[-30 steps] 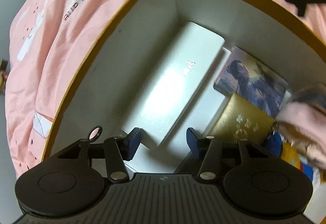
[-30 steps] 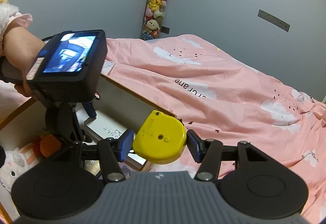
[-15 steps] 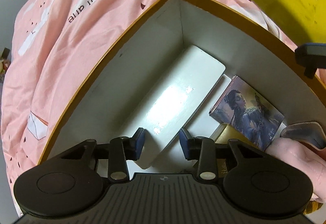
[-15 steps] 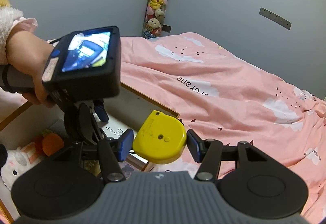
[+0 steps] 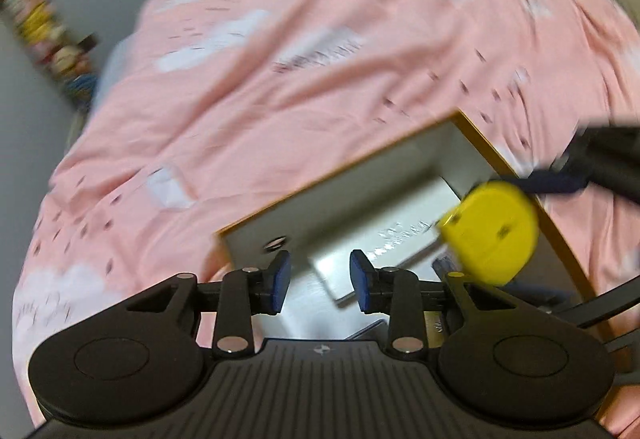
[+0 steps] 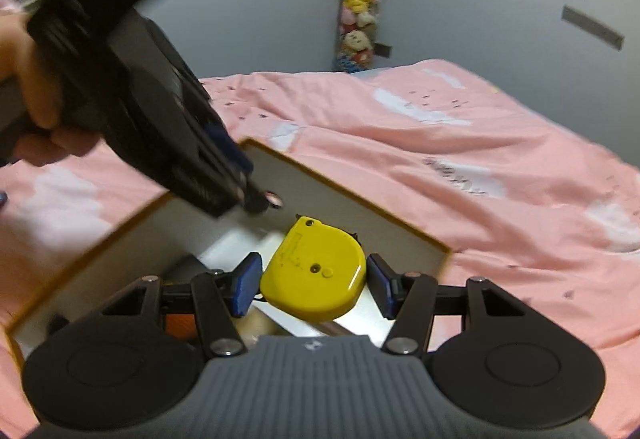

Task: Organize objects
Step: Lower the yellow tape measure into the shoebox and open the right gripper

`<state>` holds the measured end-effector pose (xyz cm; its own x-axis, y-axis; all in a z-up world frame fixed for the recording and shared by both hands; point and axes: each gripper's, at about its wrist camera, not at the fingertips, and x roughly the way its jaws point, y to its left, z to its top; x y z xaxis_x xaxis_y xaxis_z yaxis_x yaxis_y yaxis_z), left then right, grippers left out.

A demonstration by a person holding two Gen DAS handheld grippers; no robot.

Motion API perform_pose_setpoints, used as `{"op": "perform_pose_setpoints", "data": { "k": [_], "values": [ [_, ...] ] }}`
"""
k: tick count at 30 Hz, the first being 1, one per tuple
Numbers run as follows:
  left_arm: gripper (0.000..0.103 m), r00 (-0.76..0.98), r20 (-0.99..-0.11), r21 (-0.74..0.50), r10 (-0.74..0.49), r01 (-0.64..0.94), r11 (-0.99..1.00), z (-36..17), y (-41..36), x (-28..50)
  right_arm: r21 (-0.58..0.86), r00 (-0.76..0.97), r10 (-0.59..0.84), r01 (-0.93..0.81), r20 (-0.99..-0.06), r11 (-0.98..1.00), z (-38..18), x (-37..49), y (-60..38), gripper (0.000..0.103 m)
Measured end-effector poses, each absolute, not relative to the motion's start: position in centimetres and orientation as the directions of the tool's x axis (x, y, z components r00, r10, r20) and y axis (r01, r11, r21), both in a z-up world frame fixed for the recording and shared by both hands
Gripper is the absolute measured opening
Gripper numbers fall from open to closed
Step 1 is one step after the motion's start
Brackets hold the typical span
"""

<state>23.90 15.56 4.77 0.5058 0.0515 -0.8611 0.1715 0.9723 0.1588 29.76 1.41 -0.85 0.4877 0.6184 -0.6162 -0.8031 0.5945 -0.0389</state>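
A yellow tape measure (image 6: 316,271) sits between the blue pads of my right gripper (image 6: 314,285), which is shut on it just above the inside of the open box (image 6: 348,199) with white walls and an orange rim. The tape measure also shows in the left wrist view (image 5: 492,237), over the box's corner. My left gripper (image 5: 318,281) is open and empty, lifted above the box's far wall (image 5: 340,191). A long white case (image 5: 384,239) lies on the box floor below both grippers.
The box rests on a bed with a pink cloud-print quilt (image 6: 460,159). An orange item (image 6: 180,323) and other small things lie in the box, mostly hidden. A hanging column of plush toys (image 6: 360,11) is on the grey wall.
My right gripper has moved down and into the box with the tape measure. My left gripper has lifted and swung back out of the box, narrowing slightly; both views are motion-blurred.
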Motion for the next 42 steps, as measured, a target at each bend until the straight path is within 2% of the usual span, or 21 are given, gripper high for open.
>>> {"op": "perform_pose_setpoints", "data": {
  "k": [3, 7, 15, 19, 27, 32, 34, 35, 38, 42],
  "values": [
    [0.041, 0.535, -0.841, 0.146, 0.081, 0.080, 0.986, 4.7, 18.2, 23.5, 0.049, 0.429, 0.641, -0.807, -0.636, 0.589, -1.4, 30.5, 3.5, 0.059],
    [0.047, 0.535, -0.835, 0.157, 0.131, 0.003, 0.988, 4.0, 20.6, 23.3, 0.159, 0.361, 0.657, -0.789, -0.662, 0.593, -2.7, 32.0, 6.1, 0.059],
    [0.051, 0.514, -0.845, 0.178, 0.149, 0.008, 0.984, 2.4, 22.0, 23.8, 0.312, 0.269, 0.629, -0.687, -0.729, 0.656, -6.3, 34.5, 10.5, 0.059],
    [0.056, 0.518, -0.844, 0.169, 0.138, 0.013, 0.986, 1.9, 22.3, 23.8, 0.323, 0.249, 0.628, -0.688, -0.737, 0.650, -7.1, 34.5, 11.7, 0.059],
    [0.056, 0.513, -0.851, 0.136, 0.118, -0.001, 0.991, 1.4, 22.8, 23.4, 0.382, 0.213, 0.649, -0.661, -0.730, 0.646, -7.7, 34.7, 11.3, 0.059],
    [0.058, 0.528, -0.839, 0.157, 0.134, -0.001, 0.988, 1.7, 22.4, 22.6, 0.416, 0.196, 0.670, -0.651, -0.716, 0.635, -7.1, 34.6, 10.5, 0.060],
    [0.060, 0.536, -0.834, 0.150, 0.130, -0.005, 0.989, 2.0, 22.5, 22.3, 0.417, 0.199, 0.671, -0.650, -0.714, 0.636, -6.7, 34.5, 10.0, 0.057],
    [0.061, 0.541, -0.831, 0.145, 0.128, -0.011, 0.989, 2.1, 22.6, 22.1, 0.417, 0.198, 0.672, -0.652, -0.713, 0.634, -6.6, 34.4, 9.9, 0.048],
    [0.067, 0.554, -0.823, 0.133, 0.126, -0.028, 0.991, 2.6, 22.7, 21.6, 0.409, 0.187, 0.665, -0.660, -0.723, 0.631, -6.5, 34.1, 9.5, 0.033],
    [0.073, 0.581, -0.805, 0.123, 0.120, -0.035, 0.992, 3.5, 22.1, 20.7, 0.342, 0.221, 0.629, -0.683, -0.746, 0.646, -6.2, 32.9, 9.0, 0.030]
  ]
}}
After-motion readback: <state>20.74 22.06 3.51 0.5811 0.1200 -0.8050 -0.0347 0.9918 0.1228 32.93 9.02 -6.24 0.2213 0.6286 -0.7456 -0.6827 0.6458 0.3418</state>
